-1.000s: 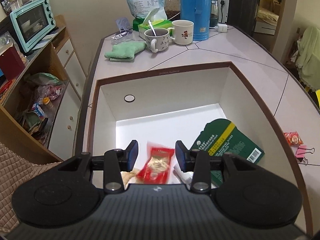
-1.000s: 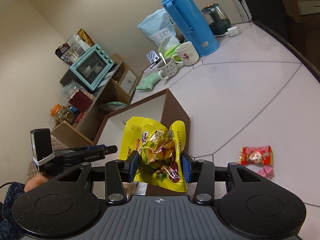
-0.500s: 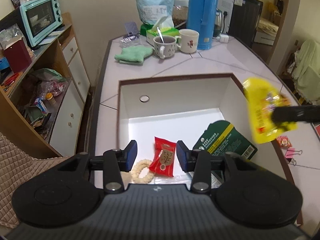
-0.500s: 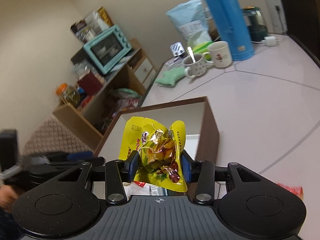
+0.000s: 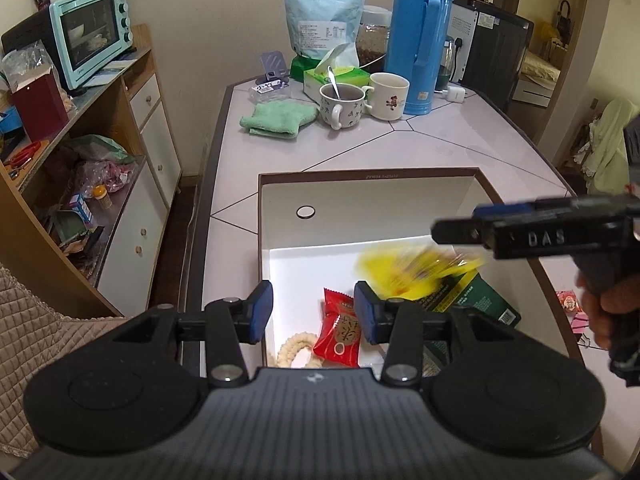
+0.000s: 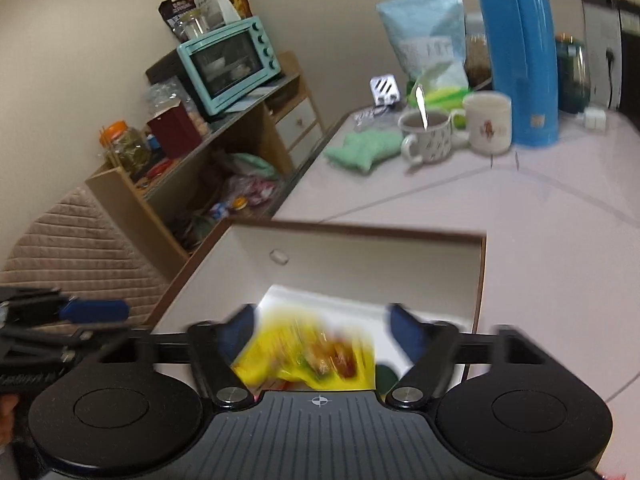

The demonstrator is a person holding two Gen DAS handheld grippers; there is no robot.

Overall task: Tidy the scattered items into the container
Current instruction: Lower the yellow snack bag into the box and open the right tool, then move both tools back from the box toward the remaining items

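A brown-rimmed white box (image 5: 360, 174) (image 6: 360, 232) sits on the table. Inside lie a red snack packet (image 5: 340, 330), a pale ring-shaped biscuit (image 5: 292, 350) and a dark green packet (image 5: 476, 300). A yellow snack bag (image 5: 416, 272) (image 6: 308, 358), blurred by motion, is falling free inside the box below my right gripper (image 6: 320, 328) (image 5: 460, 228), which stands open over the box. My left gripper (image 5: 314, 314) is open and empty above the box's near left corner. A small red candy packet (image 5: 568, 300) and a pink binder clip (image 5: 578, 326) lie on the table right of the box.
At the table's far end stand a blue thermos (image 5: 420, 36), two mugs (image 5: 344, 106), a green tissue box (image 5: 336, 78), a light blue bag (image 5: 324, 20) and a green cloth (image 5: 280, 118). A wooden shelf with a teal oven (image 5: 92, 32) is on the left.
My right gripper moved over the box and opened, letting go of the yellow snack bag, which now drops into the box. My left gripper drew back and to the left, still open.
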